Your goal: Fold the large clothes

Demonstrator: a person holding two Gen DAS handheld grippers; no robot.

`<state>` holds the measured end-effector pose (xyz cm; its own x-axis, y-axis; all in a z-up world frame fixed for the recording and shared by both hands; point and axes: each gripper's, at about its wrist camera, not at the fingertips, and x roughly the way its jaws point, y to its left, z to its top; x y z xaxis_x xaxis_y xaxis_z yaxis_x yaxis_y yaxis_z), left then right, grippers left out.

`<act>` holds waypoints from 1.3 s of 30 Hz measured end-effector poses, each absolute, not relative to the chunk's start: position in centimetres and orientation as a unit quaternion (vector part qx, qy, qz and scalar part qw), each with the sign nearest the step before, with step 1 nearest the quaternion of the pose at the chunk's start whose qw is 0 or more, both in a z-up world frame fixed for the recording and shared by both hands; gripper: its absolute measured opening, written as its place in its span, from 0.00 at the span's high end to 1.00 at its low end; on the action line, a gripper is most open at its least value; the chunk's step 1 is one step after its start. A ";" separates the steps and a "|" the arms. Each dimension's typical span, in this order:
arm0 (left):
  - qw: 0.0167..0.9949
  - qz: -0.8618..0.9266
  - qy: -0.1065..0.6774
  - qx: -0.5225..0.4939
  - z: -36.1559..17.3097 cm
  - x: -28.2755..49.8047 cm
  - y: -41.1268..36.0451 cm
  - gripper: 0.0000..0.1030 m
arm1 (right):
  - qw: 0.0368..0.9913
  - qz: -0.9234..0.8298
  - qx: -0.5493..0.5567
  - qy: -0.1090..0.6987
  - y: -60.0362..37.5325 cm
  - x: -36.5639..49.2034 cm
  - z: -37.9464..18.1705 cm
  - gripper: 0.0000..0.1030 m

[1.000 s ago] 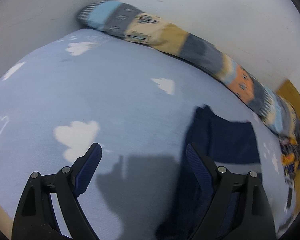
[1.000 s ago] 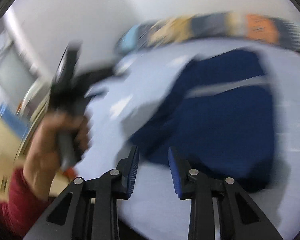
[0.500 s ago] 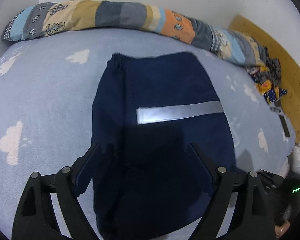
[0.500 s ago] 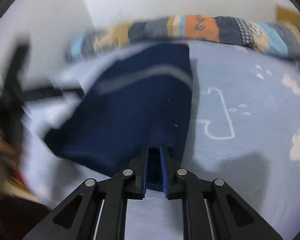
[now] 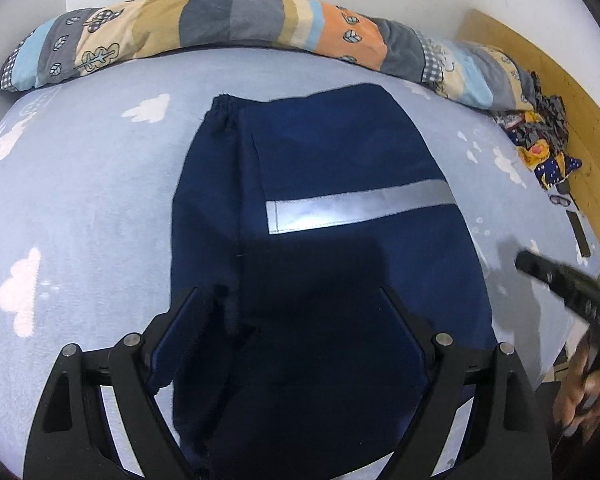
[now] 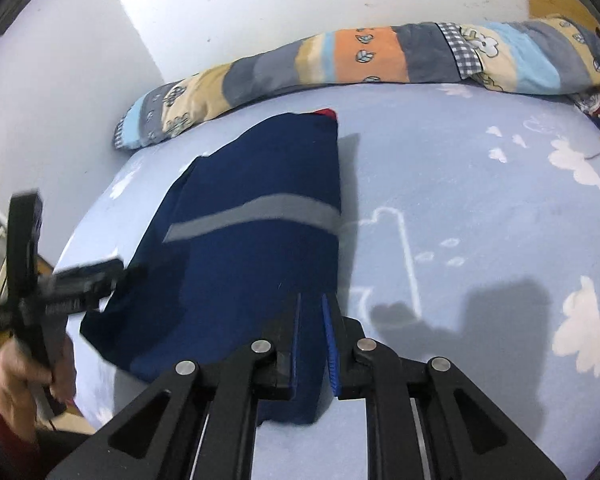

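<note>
The right gripper is nearest to the work. Its jaws stand narrow with the near right corner of the navy garment between the pads, and they are opening a little at this moment; the fabric still fills the gap. From this gripper the garment runs away toward the far edge of the bed, so its long axis goes from near to far, and the grey reflective stripe crosses it.

The left gripper hangs wide open above the near left part of the same garment; its fingers stand on both sides of the cloth but do not press it. My judgement is that the next fold needs both near corners, and the left one is not yet taken.

Farther off, a rolled patchwork blanket lies along the far edge, by the wall.

One second before, the left camera saw mostly bare sheet with the garment off to the right; now the garment lies centred under it. The right gripper was then open, short of the cloth.
</note>
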<state>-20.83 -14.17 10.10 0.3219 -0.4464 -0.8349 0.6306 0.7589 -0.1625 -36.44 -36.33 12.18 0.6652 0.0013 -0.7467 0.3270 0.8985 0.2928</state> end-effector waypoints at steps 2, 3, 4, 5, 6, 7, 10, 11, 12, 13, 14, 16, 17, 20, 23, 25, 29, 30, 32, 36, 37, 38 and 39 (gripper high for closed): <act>0.806 -0.332 0.480 0.100 9.8 -20.9 -14.4 0.15 | 0.887 -0.091 0.205 0.404 -36.6 -35.0 12.0 0.86; 0.805 -0.331 0.482 0.102 9.6 -20.9 -14.6 0.15 | 0.885 -0.091 0.201 0.409 -36.6 -34.1 12.0 0.86; 0.805 -0.330 0.483 0.101 9.5 -20.8 -14.6 0.15 | 0.884 -0.092 0.197 0.414 -36.6 -33.2 12.0 0.86; 0.804 -0.328 0.485 0.101 9.4 -20.8 -14.7 0.15 | 0.883 -0.094 0.197 0.415 -36.8 -31.9 12.0 0.86; 0.804 -0.326 0.487 0.100 9.3 -20.7 -14.6 0.15 | 0.882 -0.093 0.201 0.415 -37.4 -30.6 11.9 0.86; 0.804 -0.323 0.489 0.098 9.1 -20.6 -14.6 0.15 | 0.881 -0.095 0.204 0.416 -38.4 -28.8 11.9 0.86; 0.804 -0.314 0.497 0.093 8.7 -20.2 -14.7 0.15 | 0.877 -0.108 0.215 0.416 -39.8 -25.3 11.7 0.86; 0.805 -0.311 0.498 0.089 8.6 -19.9 -14.6 0.15 | 0.875 -0.117 0.219 0.416 -40.3 -24.1 11.6 0.86; 0.806 -0.308 0.497 0.086 8.7 -19.7 -14.6 0.15 | 0.872 -0.121 0.224 0.418 -40.9 -23.0 11.4 0.86; 0.808 -0.304 0.497 0.082 8.7 -19.5 -14.6 0.15 | 0.869 -0.118 0.229 0.422 -41.4 -21.8 11.2 0.86; 0.810 -0.302 0.497 0.079 8.7 -19.2 -14.6 0.15 | 0.868 -0.119 0.232 0.422 -41.7 -20.7 11.2 0.86; 0.811 -0.293 0.501 0.074 8.3 -18.6 -14.6 0.15 | 0.868 -0.128 0.219 0.427 -42.1 -18.9 11.1 0.86; 0.808 -0.283 0.511 0.075 7.8 -18.3 -14.7 0.15 | 0.864 -0.127 0.210 0.439 -42.0 -17.6 10.5 0.86; 0.796 -0.258 0.539 0.099 6.4 -17.8 -15.2 0.15 | 0.835 -0.134 0.184 0.501 -41.7 -15.0 7.5 0.87; 0.797 -0.255 0.536 0.113 6.6 -18.0 -15.7 0.15 | 0.826 -0.149 0.137 0.526 -40.9 -14.0 5.6 0.91; 0.795 -0.257 0.539 0.102 7.0 -17.9 -15.4 0.15 | 0.824 -0.147 0.136 0.530 -40.8 -14.0 6.4 0.90; 0.798 -0.264 0.533 0.097 7.8 -18.3 -14.9 0.15 | 0.854 -0.119 0.138 0.487 -39.5 -18.0 10.3 0.87; 0.800 -0.265 0.530 0.099 8.0 -18.5 -14.8 0.15 | 0.861 -0.110 0.136 0.478 -38.5 -20.0 11.1 0.86; 0.802 -0.265 0.526 0.103 8.0 -18.5 -14.7 0.15 | 0.861 -0.101 0.128 0.482 -36.8 -22.8 10.9 0.86; 0.806 -0.259 0.518 0.121 7.1 -18.6 -15.0 0.14 | 0.844 -0.116 0.100 0.514 -35.0 -24.2 6.7 0.87; 0.808 -0.257 0.516 0.123 7.2 -18.7 -15.1 0.14 | 0.847 -0.118 0.101 0.509 -34.9 -24.2 6.3 0.87; 0.810 -0.256 0.514 0.121 7.3 -18.9 -15.0 0.14 | 0.847 -0.120 0.105 0.507 -34.8 -24.1 6.5 0.87; 0.810 -0.256 0.514 0.116 7.5 -19.1 -14.8 0.15 | 0.844 -0.121 0.114 0.509 -34.8 -24.3 7.1 0.87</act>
